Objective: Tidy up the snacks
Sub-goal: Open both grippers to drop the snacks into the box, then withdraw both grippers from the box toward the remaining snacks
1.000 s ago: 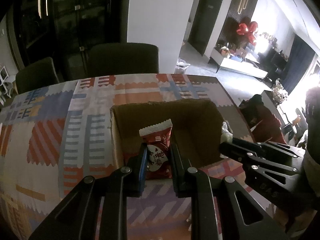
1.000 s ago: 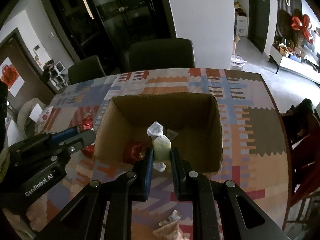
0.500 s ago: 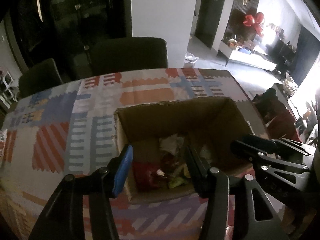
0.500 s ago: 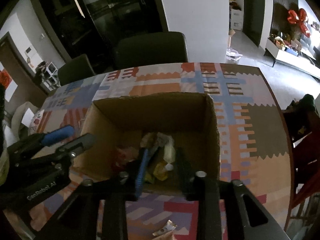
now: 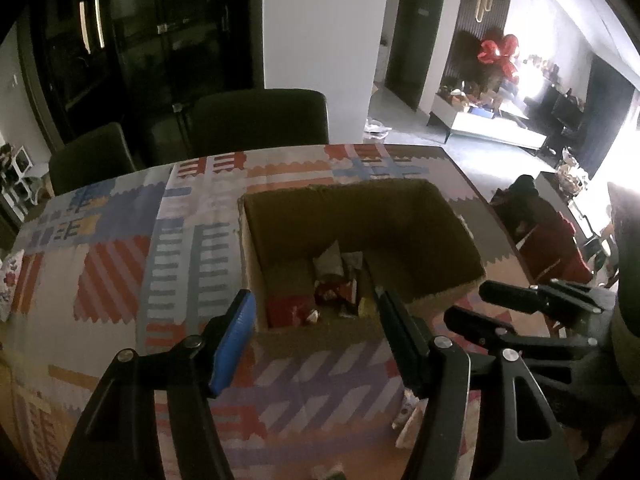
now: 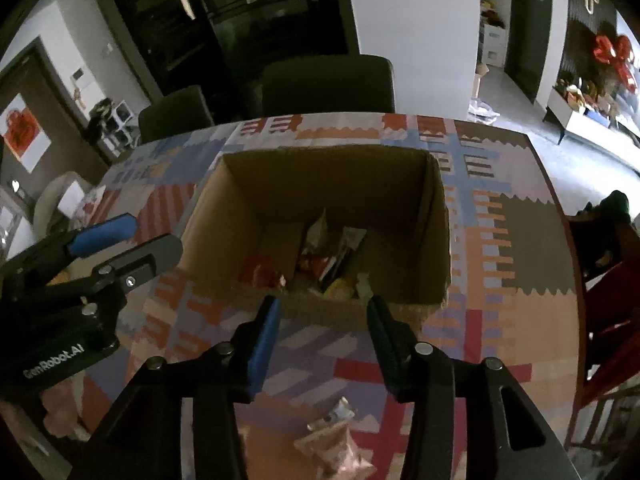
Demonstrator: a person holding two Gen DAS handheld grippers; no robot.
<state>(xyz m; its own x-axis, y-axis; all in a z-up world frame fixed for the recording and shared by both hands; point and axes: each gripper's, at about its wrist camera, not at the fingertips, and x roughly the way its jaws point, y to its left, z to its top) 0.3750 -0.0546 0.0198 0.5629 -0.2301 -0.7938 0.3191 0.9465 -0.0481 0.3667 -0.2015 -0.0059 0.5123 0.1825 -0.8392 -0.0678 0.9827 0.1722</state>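
Both of your tools are spread wide and carry nothing: the left tool (image 5: 314, 306) hangs over the near edge of the cardboard box (image 5: 424, 204), and the right tool (image 6: 320, 314) hangs just short of that same edge. The box sits on the patterned worktop (image 5: 120, 264) with a heap of wrapped snacks (image 6: 324, 264) already lying on its floor. What is left to sort lies on your side of the box: a pale pink snack packet (image 6: 340, 440) rests on the worktop directly below and behind the right tool's fingers, nearer to you than the box. Its long axis seems to run roughly toward the box, though blur makes that uncertain. The right tool is clearly the nearer one; in the left wrist view only a sliver of a wrapper (image 5: 408, 420) shows, off to the right beneath that tool's right finger. So the coming move likely calls for you to draw the right tool back and down toward yourself.
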